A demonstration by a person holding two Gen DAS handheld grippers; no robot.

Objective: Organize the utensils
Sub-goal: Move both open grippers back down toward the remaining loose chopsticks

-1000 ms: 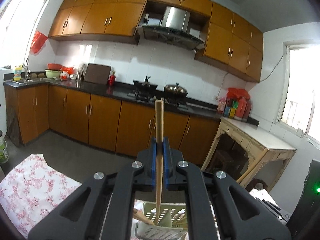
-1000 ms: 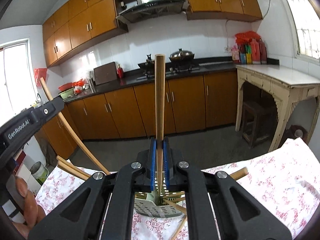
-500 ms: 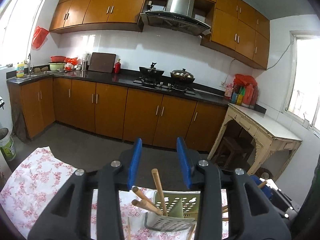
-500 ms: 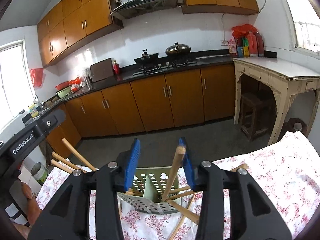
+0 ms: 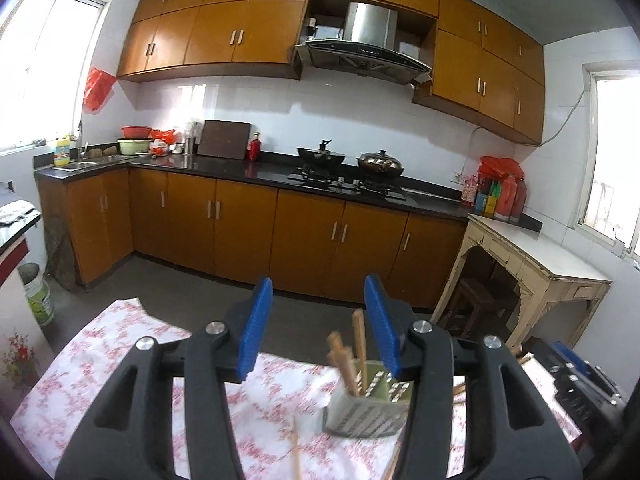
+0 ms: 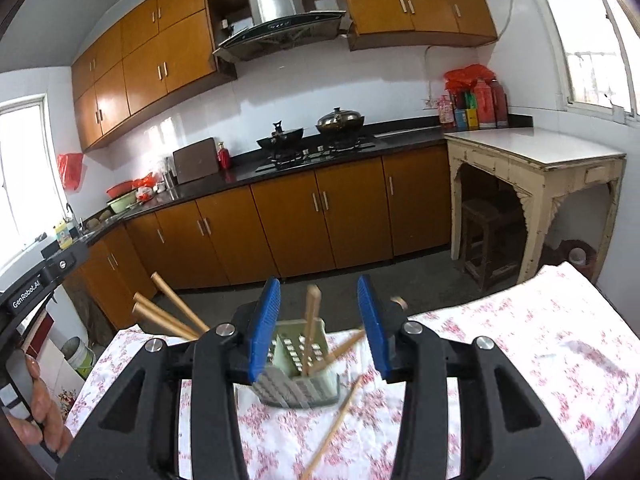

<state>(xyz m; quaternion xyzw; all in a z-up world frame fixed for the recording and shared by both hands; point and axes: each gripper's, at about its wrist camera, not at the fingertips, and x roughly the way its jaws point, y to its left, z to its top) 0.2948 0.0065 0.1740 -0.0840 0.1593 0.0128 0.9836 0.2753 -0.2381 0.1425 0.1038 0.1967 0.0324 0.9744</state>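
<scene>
A pale green perforated utensil holder [image 5: 370, 404] stands on the floral tablecloth [image 5: 120, 360]. Several wooden chopsticks [image 5: 345, 364] stand in it. My left gripper [image 5: 318, 330] hovers just short of the holder; its jaws are opening and nothing is between them. In the right wrist view the same holder [image 6: 298, 364] sits beyond my right gripper [image 6: 318, 330], which is open and holds nothing. One chopstick [image 6: 311, 320] stands upright in the holder and others [image 6: 172, 316] lean out to the left. A loose chopstick [image 6: 336, 428] lies on the cloth beside the holder.
Another loose chopstick [image 5: 296, 452] lies on the cloth near me. A person's hand [image 6: 36, 400] grips the black body of the left gripper [image 6: 40, 284] at the left edge. Brown kitchen cabinets [image 5: 240, 216] and a cream side table [image 6: 532, 168] stand beyond the table.
Each gripper was shut on an upright chopstick above the holder. Both have let go, opened and drawn back; the chopsticks now stand in the holder.
</scene>
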